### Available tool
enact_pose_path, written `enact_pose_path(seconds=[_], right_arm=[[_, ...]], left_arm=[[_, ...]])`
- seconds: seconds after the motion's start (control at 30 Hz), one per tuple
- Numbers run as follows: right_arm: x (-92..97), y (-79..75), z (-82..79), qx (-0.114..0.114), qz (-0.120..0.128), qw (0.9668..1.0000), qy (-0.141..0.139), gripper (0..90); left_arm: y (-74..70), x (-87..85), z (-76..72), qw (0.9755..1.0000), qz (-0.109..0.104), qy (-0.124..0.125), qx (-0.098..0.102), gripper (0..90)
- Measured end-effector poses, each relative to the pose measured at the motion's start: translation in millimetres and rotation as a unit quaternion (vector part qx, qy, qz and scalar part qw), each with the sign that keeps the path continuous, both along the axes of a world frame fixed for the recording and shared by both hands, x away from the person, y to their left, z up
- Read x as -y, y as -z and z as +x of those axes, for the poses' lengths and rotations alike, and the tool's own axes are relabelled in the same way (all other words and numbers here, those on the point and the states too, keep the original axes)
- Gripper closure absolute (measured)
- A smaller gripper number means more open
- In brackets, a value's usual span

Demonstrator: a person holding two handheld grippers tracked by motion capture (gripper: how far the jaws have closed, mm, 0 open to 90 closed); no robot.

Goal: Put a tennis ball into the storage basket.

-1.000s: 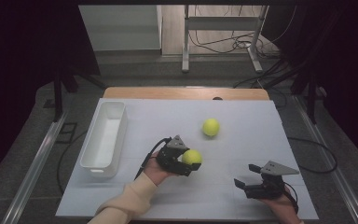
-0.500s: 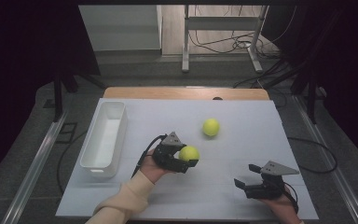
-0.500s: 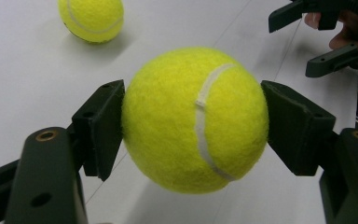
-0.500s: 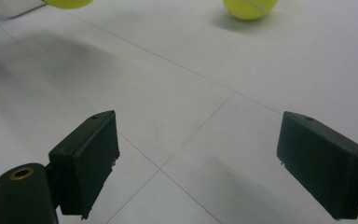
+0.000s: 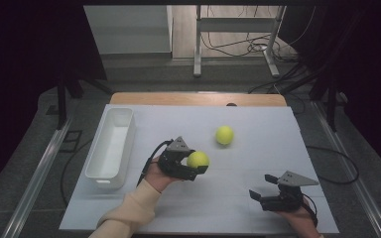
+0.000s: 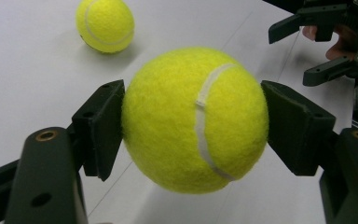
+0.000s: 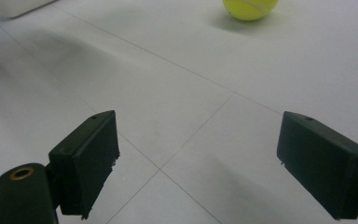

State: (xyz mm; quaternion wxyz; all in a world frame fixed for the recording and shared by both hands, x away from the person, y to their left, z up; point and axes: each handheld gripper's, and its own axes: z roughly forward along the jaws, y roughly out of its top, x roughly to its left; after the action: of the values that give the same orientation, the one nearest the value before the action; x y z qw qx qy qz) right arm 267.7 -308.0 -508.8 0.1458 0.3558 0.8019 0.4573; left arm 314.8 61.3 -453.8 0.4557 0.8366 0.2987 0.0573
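My left gripper is shut on a yellow tennis ball, held above the white table near its middle; both pads press the ball's sides. A second tennis ball lies free on the table farther back and to the right. My right gripper rests low at the front right of the table, jaws wide apart, with nothing between them. The left gripper view also catches that right gripper at the upper right.
A long white bin stands along the table's left side, just left of my left hand. A cream sleeve comes in from the bottom. The white table top stretches between the two grippers. Cables and a metal stand lie beyond the far edge.
My left gripper has drifted a little left and up with the ball still in it. The right gripper and the loose ball have stayed put.
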Motion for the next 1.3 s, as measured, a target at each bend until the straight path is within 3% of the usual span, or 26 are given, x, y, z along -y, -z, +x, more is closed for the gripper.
enact_pose_path(seconds=[1.3], right_arm=[[0.2, 0.0, -0.2, -0.001, 0.000, 1.0000, 0.002, 13.0]], left_arm=[[-24.8, -36.5, 1.9, 0.9987, -0.021, -0.041, 0.024, 26.9]])
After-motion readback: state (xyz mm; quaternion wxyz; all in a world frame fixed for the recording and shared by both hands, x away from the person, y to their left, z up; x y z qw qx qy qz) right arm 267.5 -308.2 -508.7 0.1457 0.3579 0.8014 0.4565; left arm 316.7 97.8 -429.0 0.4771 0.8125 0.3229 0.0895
